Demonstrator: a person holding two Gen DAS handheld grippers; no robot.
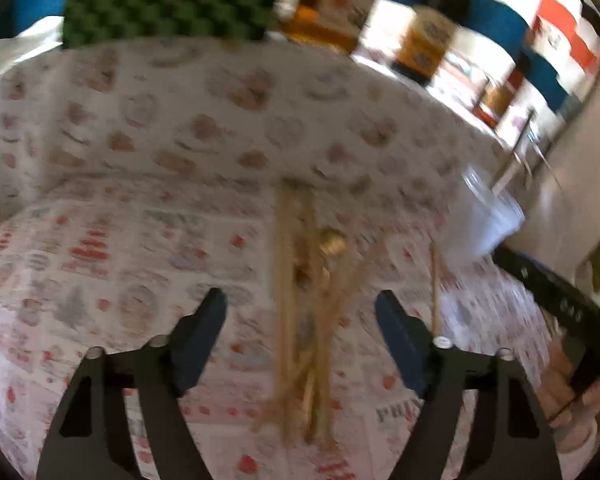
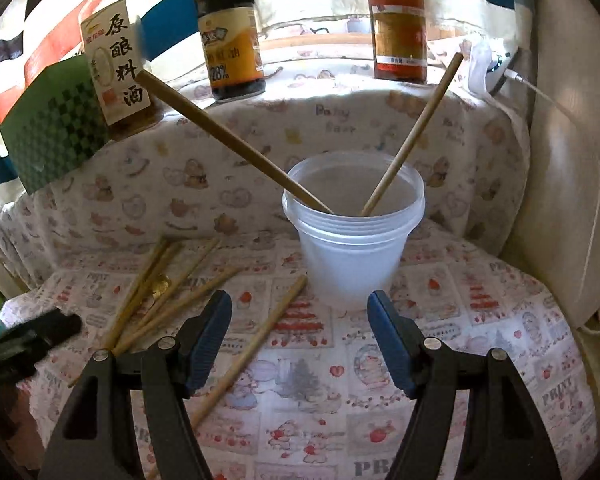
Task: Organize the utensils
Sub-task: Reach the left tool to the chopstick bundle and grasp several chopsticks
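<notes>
the right hand-held gripper hangs with its jaws spread wide and nothing between them, just in front of the translucent cup, which is the landmark here. two chopsticks already stand inside the cup, leaning out over its rim to either side. left of the cup a single chopstick lies on the table, its far end near the cup's base, and further left sits a loose pile of chopsticks with a small gold piece among them. the left hand-held gripper is also open and empty, poised over that pile, though its view is blurred. by my reckoning the job is only begun: two sticks stowed, most waiting.
</notes>
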